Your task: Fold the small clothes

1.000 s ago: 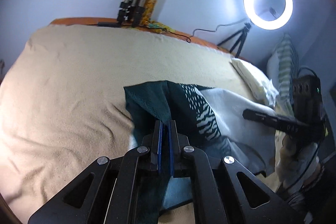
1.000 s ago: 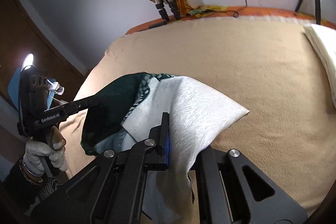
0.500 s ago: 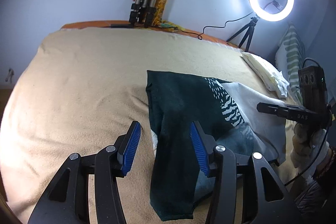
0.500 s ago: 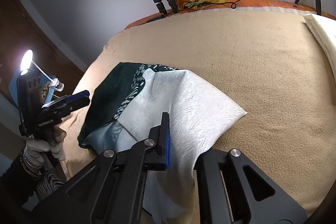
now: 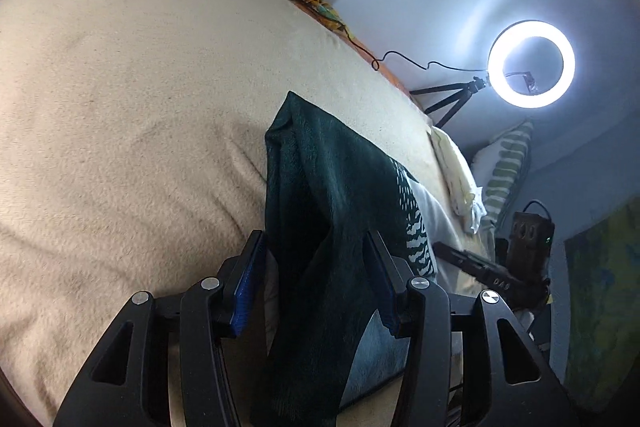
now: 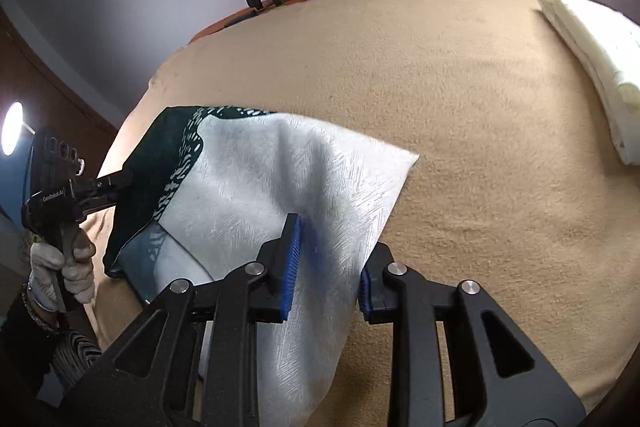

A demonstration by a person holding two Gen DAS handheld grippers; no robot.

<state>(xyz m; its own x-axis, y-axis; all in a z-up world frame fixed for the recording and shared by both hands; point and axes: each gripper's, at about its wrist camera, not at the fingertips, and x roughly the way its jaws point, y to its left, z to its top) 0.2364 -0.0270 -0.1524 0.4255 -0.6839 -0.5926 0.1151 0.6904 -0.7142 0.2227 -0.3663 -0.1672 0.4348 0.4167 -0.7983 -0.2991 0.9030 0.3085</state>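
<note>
The cloth (image 6: 256, 187) lies at the lower left of the blanket (image 6: 480, 131), whose right half is bare up to the pillow (image 6: 592, 59), with both the left gripper (image 5: 316, 275) and right gripper (image 6: 328, 259) parted, the right's jaws having just been opening, cloth loose between their pads.

**What the frames hide**

The garment's (image 6: 248, 187) near hem runs under the right gripper (image 6: 328, 259) and off the lower edge. In the left wrist view its dark fold (image 5: 320, 227) covers part of one finger. The folded white cloth (image 6: 592, 67) is cropped at right.
</note>
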